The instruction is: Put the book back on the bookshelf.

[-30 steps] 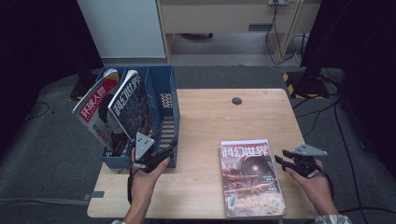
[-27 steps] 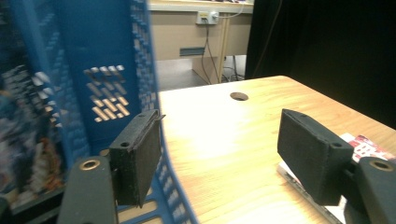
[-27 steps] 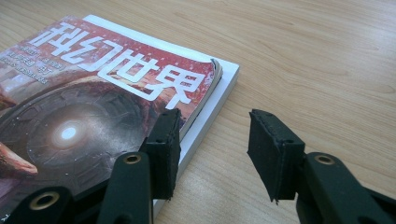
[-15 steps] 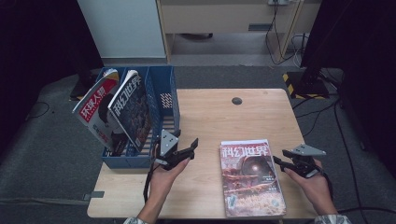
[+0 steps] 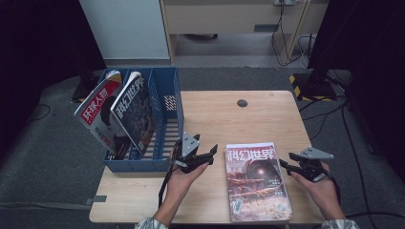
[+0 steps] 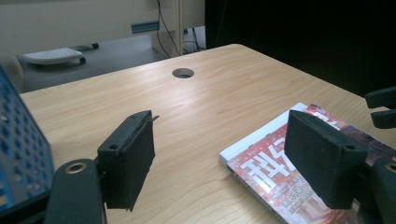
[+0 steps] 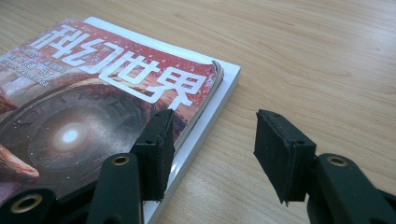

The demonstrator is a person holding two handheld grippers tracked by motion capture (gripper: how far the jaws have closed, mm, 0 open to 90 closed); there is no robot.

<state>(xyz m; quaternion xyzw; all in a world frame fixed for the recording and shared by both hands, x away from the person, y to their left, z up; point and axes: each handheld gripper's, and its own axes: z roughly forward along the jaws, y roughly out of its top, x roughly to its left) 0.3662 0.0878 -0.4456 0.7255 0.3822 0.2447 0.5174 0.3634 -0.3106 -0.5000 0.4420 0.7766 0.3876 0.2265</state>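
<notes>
one wooden table (image 5: 215, 119) on grey carpet (image 5: 52, 157)

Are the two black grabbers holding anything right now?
No, nothing is held. The left gripper is open over the table, and the right gripper is open at the edge of the magazine, not pinching it.

A light wooden table with rounded corners (image 5: 215, 119) carries two things. A blue plastic slotted file rack (image 5: 165, 124) stands along its left edge, partly overhanging the side. A glossy magazine with a red cover and white lettering (image 5: 255, 181) lies flat on the front right part, well apart from the rack. A small round dark hole (image 5: 242, 103) sits near the table's far edge
</notes>
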